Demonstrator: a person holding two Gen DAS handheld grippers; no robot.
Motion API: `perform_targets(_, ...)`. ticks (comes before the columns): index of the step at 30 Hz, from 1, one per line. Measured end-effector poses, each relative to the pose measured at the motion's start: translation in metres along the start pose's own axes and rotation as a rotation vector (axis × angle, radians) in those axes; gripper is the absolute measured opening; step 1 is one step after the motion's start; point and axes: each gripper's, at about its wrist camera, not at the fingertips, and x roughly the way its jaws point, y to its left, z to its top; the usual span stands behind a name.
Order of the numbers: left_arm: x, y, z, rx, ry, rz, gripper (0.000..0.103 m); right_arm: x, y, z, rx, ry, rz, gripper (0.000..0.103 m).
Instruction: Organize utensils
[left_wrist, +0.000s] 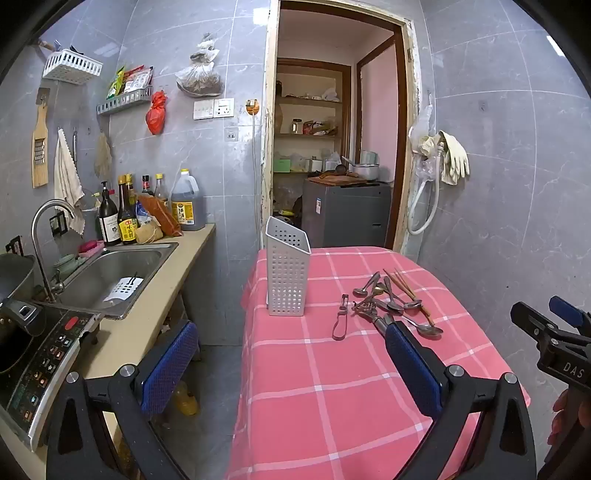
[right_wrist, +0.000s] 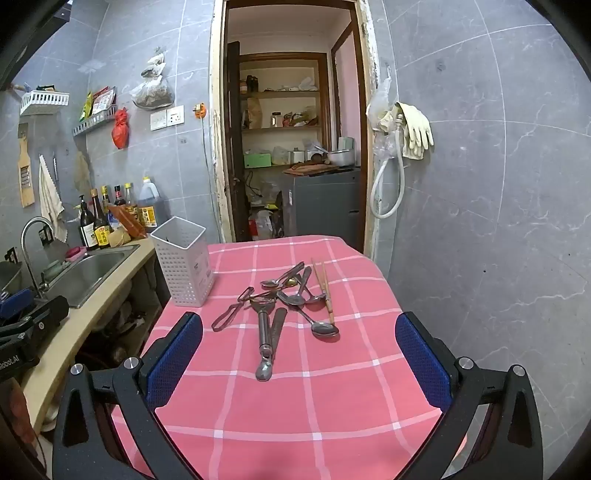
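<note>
Right claw (right_wrist: 299, 354) is hanging wide open w/ nothing in it, above the counter (right_wrist: 332, 406); left claw (left_wrist: 291, 362) is likewise open and empty. Utensils (right_wrist: 291, 295) are lying piled mid-counter, near the white holder (right_wrist: 183, 258). Metal looks stiff, slick, light; probably best pinching handles mid-shaft, starting w/ the peeler (right_wrist: 266, 332).

Grey marbled tile walls (right_wrist: 480, 184) close in this narrow kitchen. A steel sink (left_wrist: 110, 269) sits in the beige counter (left_wrist: 147, 325) along the left wall, sauce bottles (left_wrist: 125, 218) behind it. Straight ahead, an open doorway (right_wrist: 291, 122) shows pantry shelves (right_wrist: 280, 92) and a pink wall (left_wrist: 376, 110).
</note>
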Motion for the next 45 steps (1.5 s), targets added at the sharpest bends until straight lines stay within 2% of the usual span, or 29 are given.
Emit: perform_targets(45,0.0037,-0.0078,-0.0007,0.005,0.009,-0.002,0.102,-0.0048,-0.0021,0.0037,0.006,0.018,0.01,0.102)
